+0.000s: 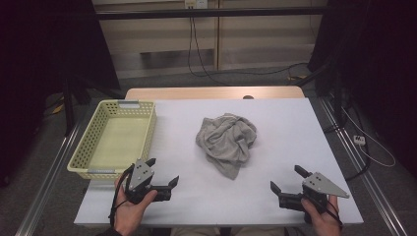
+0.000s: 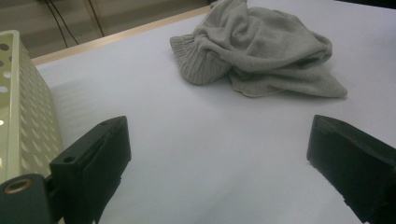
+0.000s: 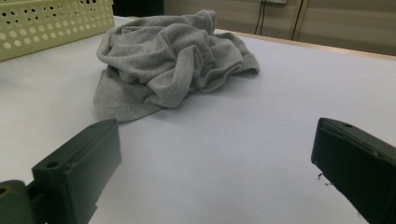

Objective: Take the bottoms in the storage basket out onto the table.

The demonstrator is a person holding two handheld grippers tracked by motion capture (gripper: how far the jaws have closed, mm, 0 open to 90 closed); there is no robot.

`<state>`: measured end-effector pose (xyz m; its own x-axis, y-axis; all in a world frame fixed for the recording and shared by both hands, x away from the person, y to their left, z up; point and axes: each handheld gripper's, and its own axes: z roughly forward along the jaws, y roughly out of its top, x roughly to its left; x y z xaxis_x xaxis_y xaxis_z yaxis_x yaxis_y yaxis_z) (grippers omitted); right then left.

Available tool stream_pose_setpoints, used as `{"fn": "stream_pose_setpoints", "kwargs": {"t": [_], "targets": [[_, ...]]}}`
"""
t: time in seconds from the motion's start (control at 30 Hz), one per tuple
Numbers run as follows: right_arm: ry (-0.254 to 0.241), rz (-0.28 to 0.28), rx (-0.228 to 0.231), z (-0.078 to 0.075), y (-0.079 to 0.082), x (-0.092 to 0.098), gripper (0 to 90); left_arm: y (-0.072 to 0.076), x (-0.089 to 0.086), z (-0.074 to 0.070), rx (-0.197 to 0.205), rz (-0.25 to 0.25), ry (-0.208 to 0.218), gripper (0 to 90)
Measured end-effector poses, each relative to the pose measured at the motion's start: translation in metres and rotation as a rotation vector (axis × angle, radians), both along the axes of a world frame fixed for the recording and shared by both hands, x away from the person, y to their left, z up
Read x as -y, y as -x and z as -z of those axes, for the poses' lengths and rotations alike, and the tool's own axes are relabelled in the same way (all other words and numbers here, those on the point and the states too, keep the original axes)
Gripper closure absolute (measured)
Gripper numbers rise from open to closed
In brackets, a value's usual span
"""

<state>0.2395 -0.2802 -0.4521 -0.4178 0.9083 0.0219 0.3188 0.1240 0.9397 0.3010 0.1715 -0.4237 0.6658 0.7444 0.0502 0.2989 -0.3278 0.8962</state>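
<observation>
A crumpled grey garment [image 1: 227, 141] lies in a heap at the middle of the white table [image 1: 275, 123]. It lies ahead of the jaws in the left gripper view [image 2: 261, 51] and in the right gripper view [image 3: 173, 65]. My left gripper [image 1: 162, 173] rests low near the front left, open, with nothing between its jaws. My right gripper [image 1: 287, 178] sits near the front right, also open and empty. Both are well short of the garment, one on each side of it.
A pale yellow perforated basket [image 1: 84, 156] stands empty at the table's left side, just beyond my left gripper; its wall appears close by in the left gripper view [image 2: 28, 121]. Cables run across the floor behind the table. Metal rails flank the table.
</observation>
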Motion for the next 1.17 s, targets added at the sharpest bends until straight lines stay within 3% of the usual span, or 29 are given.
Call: {"fn": "stream_pose_setpoints", "kwargs": {"t": [0.47,0.53,0.7,0.8,1.17], "targets": [[-0.002,-0.010,0.003,0.000,0.001,-0.001,1.8,0.004,-0.001,0.008,-0.004,-0.015,0.025,4.9],[-0.005,-0.012,0.003,0.000,0.001,0.000,1.8,0.005,0.000,0.011,-0.022,-0.012,0.040,4.5],[-0.006,-0.017,0.001,0.000,0.000,-0.001,1.8,0.005,0.003,0.013,-0.037,-0.004,0.035,4.0],[-0.004,-0.020,0.000,0.000,0.000,-0.001,1.8,0.005,0.003,0.013,-0.019,-0.045,0.032,4.9],[-0.002,-0.024,0.000,0.000,-0.003,-0.003,1.7,0.004,0.003,0.016,-0.042,-0.021,0.014,4.9]]}}
